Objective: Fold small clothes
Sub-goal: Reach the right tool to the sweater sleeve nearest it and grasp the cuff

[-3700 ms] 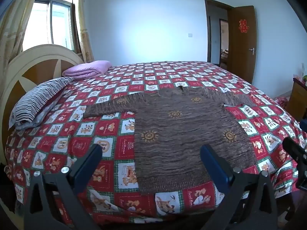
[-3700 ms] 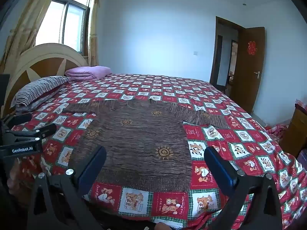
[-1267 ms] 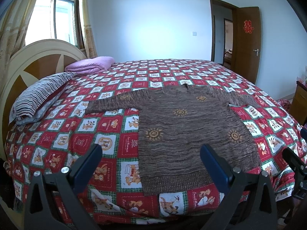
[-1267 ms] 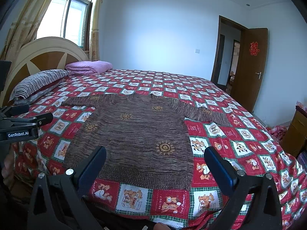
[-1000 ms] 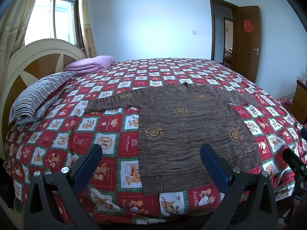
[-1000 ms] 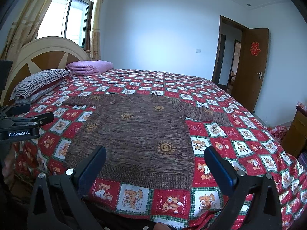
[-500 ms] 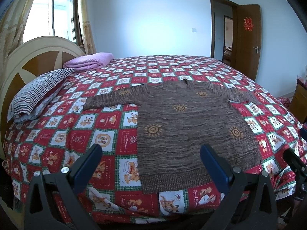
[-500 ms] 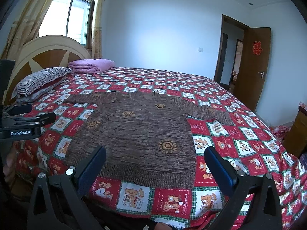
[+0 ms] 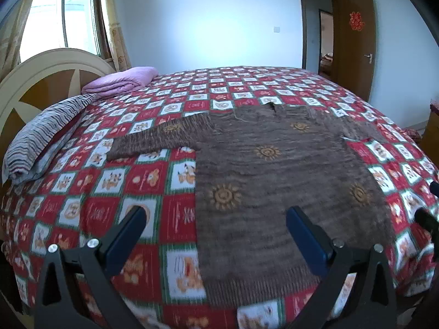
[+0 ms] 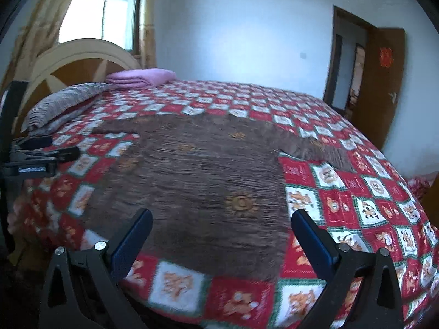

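A small brown knit sweater point(image 9: 274, 170) with orange sun motifs lies flat on the bed, sleeves spread out, hem toward me; it also shows in the right wrist view point(image 10: 197, 175). My left gripper point(image 9: 216, 219) is open and empty, hovering over the sweater's near left hem edge. My right gripper point(image 10: 222, 224) is open and empty above the near right part of the hem. The left gripper also shows at the left edge of the right wrist view point(image 10: 46, 150).
The bed has a red, white and green checked cover point(image 9: 153, 175). A striped pillow point(image 9: 41, 139) and a folded purple blanket point(image 9: 120, 81) lie by the curved headboard point(image 9: 52, 79). A brown door point(image 9: 356, 44) stands open at the back right.
Both grippers have moved forward and down toward the sweater's hem; the views are blurred from motion. The sweater has not moved. Both stay open.
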`<control>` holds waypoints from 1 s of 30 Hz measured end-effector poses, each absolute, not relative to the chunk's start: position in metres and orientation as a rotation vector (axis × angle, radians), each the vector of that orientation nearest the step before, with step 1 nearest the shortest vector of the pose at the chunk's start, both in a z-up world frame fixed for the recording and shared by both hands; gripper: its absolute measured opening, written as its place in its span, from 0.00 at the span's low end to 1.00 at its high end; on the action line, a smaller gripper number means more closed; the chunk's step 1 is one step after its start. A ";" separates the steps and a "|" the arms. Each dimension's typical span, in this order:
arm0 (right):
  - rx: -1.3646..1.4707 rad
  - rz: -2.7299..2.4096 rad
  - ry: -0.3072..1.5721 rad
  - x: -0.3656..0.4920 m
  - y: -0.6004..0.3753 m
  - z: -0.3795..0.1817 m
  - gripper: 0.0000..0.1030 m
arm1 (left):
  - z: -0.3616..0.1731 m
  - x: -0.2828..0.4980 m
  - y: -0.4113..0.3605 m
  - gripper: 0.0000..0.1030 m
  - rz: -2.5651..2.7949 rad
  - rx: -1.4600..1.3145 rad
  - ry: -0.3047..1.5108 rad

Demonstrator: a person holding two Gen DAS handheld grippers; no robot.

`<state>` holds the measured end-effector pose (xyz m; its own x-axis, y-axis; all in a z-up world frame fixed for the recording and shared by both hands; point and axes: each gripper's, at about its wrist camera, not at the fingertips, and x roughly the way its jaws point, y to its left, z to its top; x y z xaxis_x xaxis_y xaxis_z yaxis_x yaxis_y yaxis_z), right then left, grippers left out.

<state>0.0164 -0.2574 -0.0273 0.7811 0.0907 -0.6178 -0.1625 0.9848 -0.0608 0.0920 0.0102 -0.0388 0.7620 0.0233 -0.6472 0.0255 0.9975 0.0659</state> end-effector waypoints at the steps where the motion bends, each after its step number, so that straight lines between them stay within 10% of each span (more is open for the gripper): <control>1: -0.091 0.131 0.679 0.027 -0.266 -0.029 0.88 | -0.040 0.099 0.011 1.00 0.002 0.072 0.709; 7: 0.068 0.056 0.744 0.090 -0.326 -0.040 0.60 | -0.050 0.155 0.011 1.00 0.049 0.104 0.706; 30: 0.360 -0.279 0.851 0.329 -0.556 -0.094 0.33 | -0.121 0.341 0.014 1.00 0.151 0.112 0.873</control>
